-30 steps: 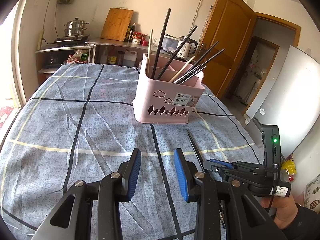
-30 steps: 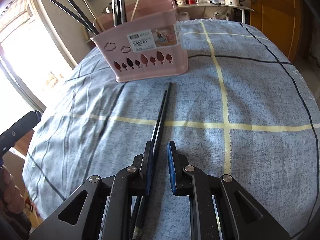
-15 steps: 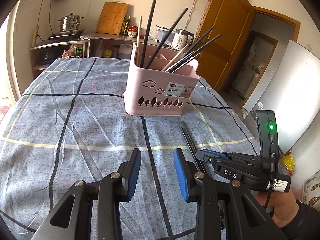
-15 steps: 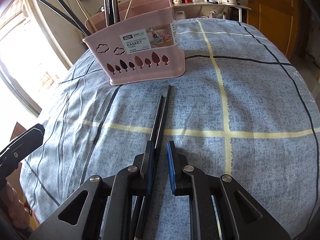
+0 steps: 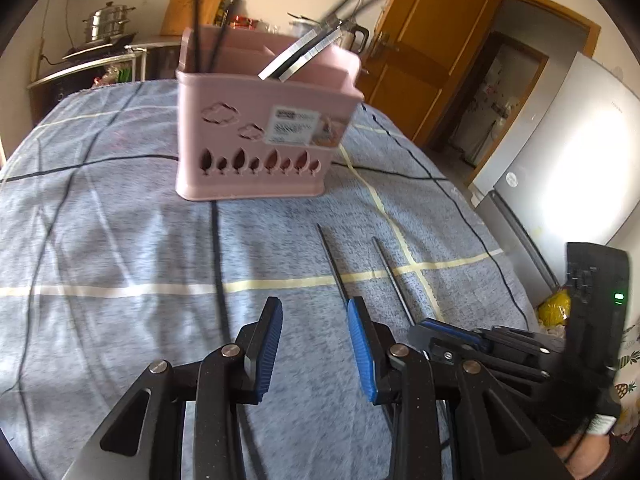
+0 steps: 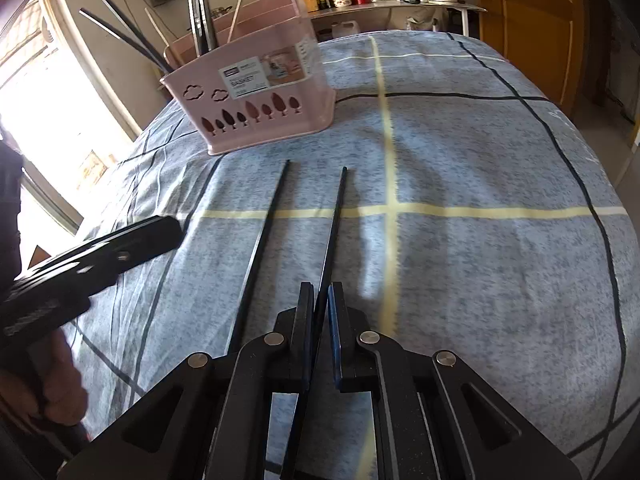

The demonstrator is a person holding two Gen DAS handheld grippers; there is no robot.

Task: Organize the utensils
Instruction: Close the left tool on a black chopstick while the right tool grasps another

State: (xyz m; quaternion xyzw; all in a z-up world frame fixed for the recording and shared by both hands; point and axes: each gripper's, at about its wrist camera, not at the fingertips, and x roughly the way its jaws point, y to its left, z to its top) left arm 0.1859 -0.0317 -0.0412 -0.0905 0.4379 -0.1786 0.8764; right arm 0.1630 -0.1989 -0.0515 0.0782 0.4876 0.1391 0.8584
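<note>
A pink utensil basket (image 5: pixel 256 128) stands on the blue checked cloth and holds several black and pale chopsticks; it also shows in the right wrist view (image 6: pixel 260 92). Two black chopsticks lie apart on the cloth in front of it. My right gripper (image 6: pixel 320 300) is shut on one black chopstick (image 6: pixel 334 216), whose tip points toward the basket. The other black chopstick (image 6: pixel 264 224) lies just left of it. My left gripper (image 5: pixel 314 314) is open and empty, low over the cloth, with that loose chopstick (image 5: pixel 330 260) by its right finger. The right gripper (image 5: pixel 460 332) shows at lower right.
A counter (image 5: pixel 100 64) with a steel pot and a cutting board stands behind the table. A wooden door (image 5: pixel 424 48) and a white fridge (image 5: pixel 568 168) are to the right. A window (image 6: pixel 44 120) is at the left in the right wrist view. The table edge drops off at right.
The right gripper has closed on one chopstick and drawn it to the right, splitting the pair. The left gripper has moved closer to the basket and the loose chopstick.
</note>
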